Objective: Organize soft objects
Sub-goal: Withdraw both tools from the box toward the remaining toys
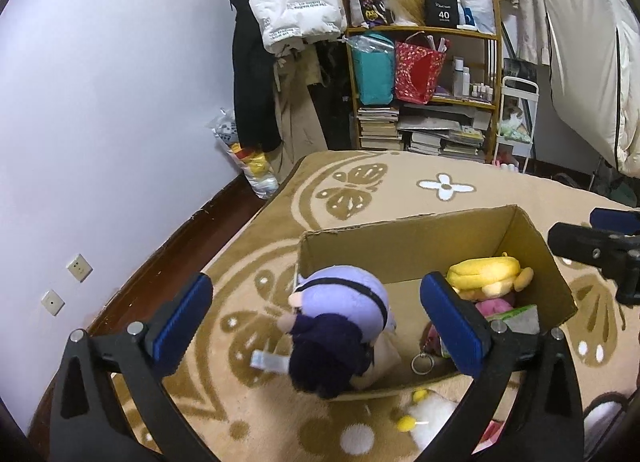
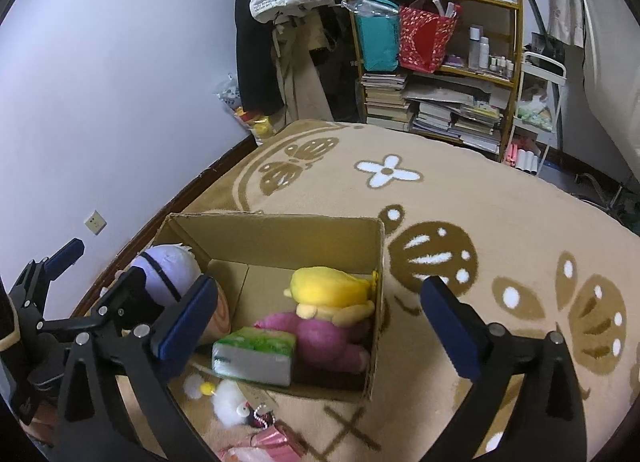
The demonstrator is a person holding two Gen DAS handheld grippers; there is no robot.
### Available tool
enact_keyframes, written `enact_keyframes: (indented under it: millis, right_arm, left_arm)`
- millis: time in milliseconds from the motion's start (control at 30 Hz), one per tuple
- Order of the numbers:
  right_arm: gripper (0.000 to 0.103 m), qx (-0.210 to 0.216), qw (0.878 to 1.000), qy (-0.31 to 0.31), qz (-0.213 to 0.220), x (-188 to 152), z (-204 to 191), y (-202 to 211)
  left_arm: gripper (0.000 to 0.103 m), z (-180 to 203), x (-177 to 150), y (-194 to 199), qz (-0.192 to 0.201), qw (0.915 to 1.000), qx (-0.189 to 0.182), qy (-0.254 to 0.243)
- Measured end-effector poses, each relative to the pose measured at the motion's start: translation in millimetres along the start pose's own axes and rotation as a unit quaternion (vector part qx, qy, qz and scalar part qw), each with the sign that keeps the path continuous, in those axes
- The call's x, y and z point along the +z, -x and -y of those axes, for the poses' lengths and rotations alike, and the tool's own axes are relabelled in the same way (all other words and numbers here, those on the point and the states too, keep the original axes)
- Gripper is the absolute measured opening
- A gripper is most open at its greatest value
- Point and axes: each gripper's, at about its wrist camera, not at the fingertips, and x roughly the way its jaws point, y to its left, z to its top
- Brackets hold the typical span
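Note:
An open cardboard box (image 1: 408, 221) stands on the patterned beige rug (image 1: 440, 185). A plush doll with lilac hair and dark clothes (image 1: 340, 322) leans in its near left corner. A yellow-haired doll in pink (image 1: 488, 278) lies at the right side, beside a green tissue pack (image 2: 254, 354). My left gripper (image 1: 316, 290) hangs open above the lilac doll, and its pads are clear of it. Over the box (image 2: 276, 217) and the yellow-haired doll (image 2: 328, 290), my right gripper (image 2: 320, 294) is open and holds nothing. A white fluffy toy (image 2: 228, 398) lies on the rug in front of the box.
A wooden shelf (image 1: 424, 93) with books, bags and bottles stands behind the rug. Hanging clothes (image 1: 292, 1) are to its left. A plastic bag (image 1: 256, 169) sits by the white wall (image 1: 100, 101). Pink items (image 2: 276, 438) lie near the front of the box.

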Motion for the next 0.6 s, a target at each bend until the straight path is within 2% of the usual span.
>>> enact_keyframes:
  millis: [300, 600]
  right_arm:
    - [0.103, 0.0, 1.0, -0.008, 0.011, -12, -6, 32]
    - [0.103, 0.002, 1.0, -0.024, -0.001, -42, -10, 48]
  left_arm:
    - [0.103, -10, -8, 29, -0.017, 0.9998, -0.007, 0.012]
    - [0.103, -19, -21, 49, -0.036, 0.9985, -0.03, 0.027]
